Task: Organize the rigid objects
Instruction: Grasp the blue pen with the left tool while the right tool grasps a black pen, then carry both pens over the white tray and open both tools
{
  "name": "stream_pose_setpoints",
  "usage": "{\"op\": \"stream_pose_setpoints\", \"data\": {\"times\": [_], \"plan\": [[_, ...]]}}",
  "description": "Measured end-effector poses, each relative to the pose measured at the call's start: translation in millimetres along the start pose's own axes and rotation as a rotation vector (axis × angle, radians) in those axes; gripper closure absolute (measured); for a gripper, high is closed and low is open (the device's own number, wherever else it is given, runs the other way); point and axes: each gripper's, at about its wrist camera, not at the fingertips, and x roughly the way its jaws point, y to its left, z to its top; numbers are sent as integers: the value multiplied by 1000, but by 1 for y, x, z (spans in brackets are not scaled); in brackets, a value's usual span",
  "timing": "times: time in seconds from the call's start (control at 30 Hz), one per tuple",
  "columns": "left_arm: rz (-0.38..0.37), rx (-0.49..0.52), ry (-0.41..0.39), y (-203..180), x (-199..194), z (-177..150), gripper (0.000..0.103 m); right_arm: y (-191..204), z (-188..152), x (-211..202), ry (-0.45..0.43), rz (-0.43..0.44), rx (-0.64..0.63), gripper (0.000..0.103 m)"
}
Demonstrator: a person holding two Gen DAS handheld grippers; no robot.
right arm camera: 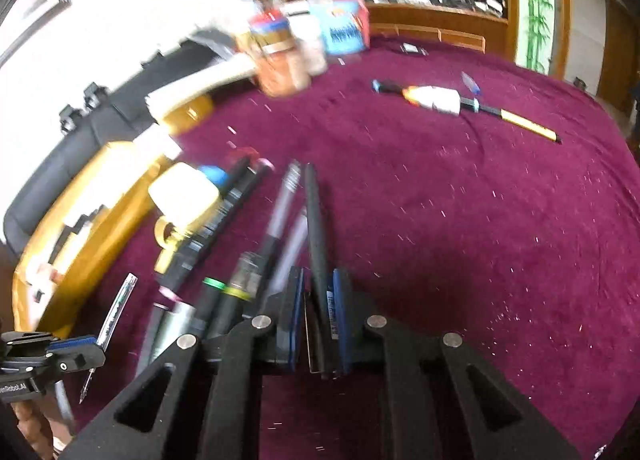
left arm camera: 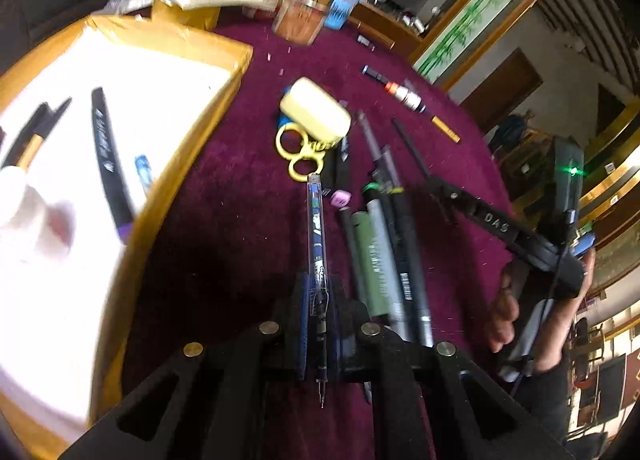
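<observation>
Maroon plush table cloth (right arm camera: 460,220); clear-barrelled pen with dark blue printed pattern (left arm camera: 318,236); pale yellow plastic scissors (left arm camera: 298,150); matte black slim pen (right arm camera: 316,228); yellow-brown cardboard box with white lining (left arm camera: 160,44)

The widest free room is the bare maroon tablecloth (right arm camera: 460,228) on the right side of the right wrist view, open from the near edge almost to the far one; only a short row of pens and a white marker (right arm camera: 440,100) lies across it near the back. To the left, a bundle of pens and markers (left arm camera: 384,244) crowds the middle of the table, with yellow scissors (left arm camera: 300,152) and a pale yellow eraser (left arm camera: 316,112) just beyond it. Further left, the raised rim of a cardboard box (left arm camera: 224,100) forms a wall. A strip of bare cloth runs between box and bundle. Jars (left arm camera: 316,4) and packets block the far edge.
</observation>
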Motion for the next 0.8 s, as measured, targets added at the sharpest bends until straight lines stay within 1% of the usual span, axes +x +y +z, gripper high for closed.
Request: {"op": "stream_pose_setpoints", "data": {"times": [0.07, 0.13, 0.23, 0.3, 0.33, 0.4, 0.5, 0.57, 0.63, 0.7, 0.8], "plan": [[-13, -2, -45, 1, -23, -2, 95, 6, 0, -7, -20, 76, 14, 89], [-25, -16, -92, 8, -49, -4, 95, 17, -2, -15, -40, 114, 4, 89], [-12, -41, -160, 24, -86, -7, 95, 41, -2, -30, -68, 178, -25, 89], [-6, -76, -204, 40, -108, -5, 95, 62, -2, -38, -77, 224, -41, 89], [11, -97, -236, 52, -122, -3, 95, 73, -1, -41, -79, 257, -46, 89], [38, -117, -260, 66, -132, 1, 95, 95, 0, -43, -74, 309, -55, 89], [86, -180, -270, 97, -133, 8, 95, 130, 4, -39, -55, 386, -65, 89], [103, -211, -252, 117, -125, 10, 95, 157, 9, -28, -34, 421, -67, 89], [123, -242, -236, 134, -117, 9, 95, 180, 12, -15, -12, 437, -82, 89], [119, -249, -227, 143, -113, 6, 95, 204, 15, 4, 29, 445, -95, 89], [116, -246, -190, 153, -104, 6, 95, 232, 15, 36, 85, 424, -119, 89]]}}
